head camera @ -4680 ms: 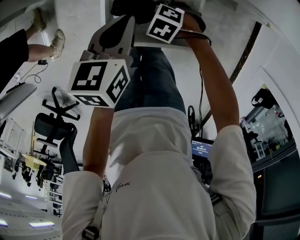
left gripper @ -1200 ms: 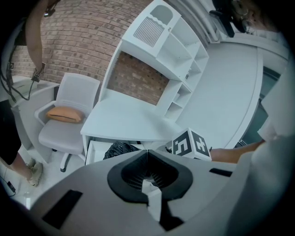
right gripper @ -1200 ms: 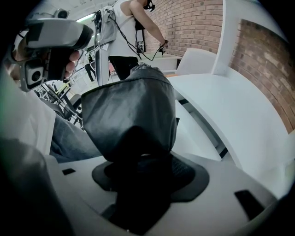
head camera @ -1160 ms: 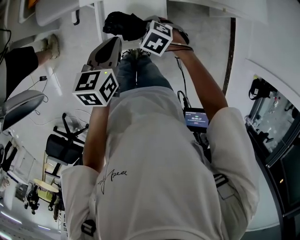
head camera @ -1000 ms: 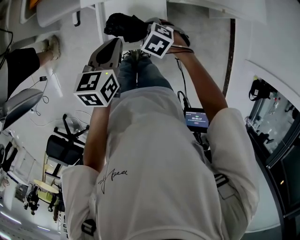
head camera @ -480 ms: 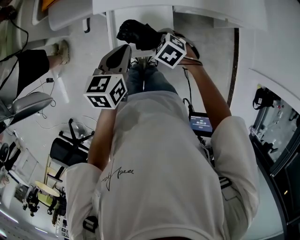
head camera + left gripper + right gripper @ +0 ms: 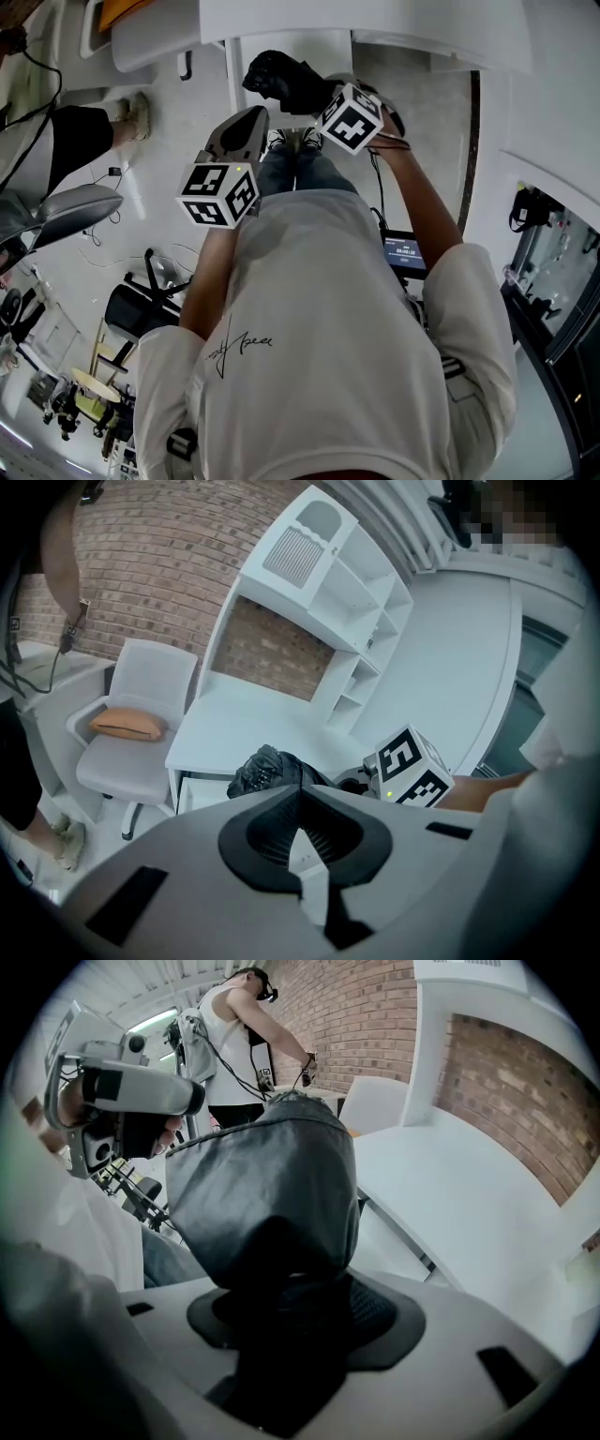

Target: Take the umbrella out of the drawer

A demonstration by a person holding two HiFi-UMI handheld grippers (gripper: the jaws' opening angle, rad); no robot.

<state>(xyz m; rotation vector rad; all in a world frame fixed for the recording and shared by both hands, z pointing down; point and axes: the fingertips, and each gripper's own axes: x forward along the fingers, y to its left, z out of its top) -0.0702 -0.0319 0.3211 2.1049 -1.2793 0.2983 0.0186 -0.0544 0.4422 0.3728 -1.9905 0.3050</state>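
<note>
Drifting lower in the head view than a second ago, both grippers and their dark load are now hanging clear of the white desk (image 7: 281, 23), more of which is showing. The right gripper (image 7: 281, 1274) is clamping its jaws on one end of the umbrella (image 7: 267, 1194), a folded bundle in a dark sleeve. Its long axis is running out ahead of those jaws and slightly upward. The left gripper (image 7: 300, 803) is carrying nothing, its jaws pressed together with only a thin seam between them. From those closed jaws the umbrella (image 7: 267, 769) is lying just ahead and a little to the left, in front of the desk edge (image 7: 234, 733). A chair with an orange cushion (image 7: 127, 724) is standing farther left. In the head view the umbrella (image 7: 281, 80) is reaching leftward from the right jaws, past the tips of the left gripper (image 7: 255, 114). The umbrella appears to be out of the drawer already. The right gripper is doing the holding, and any support would have to come from the left.
</note>
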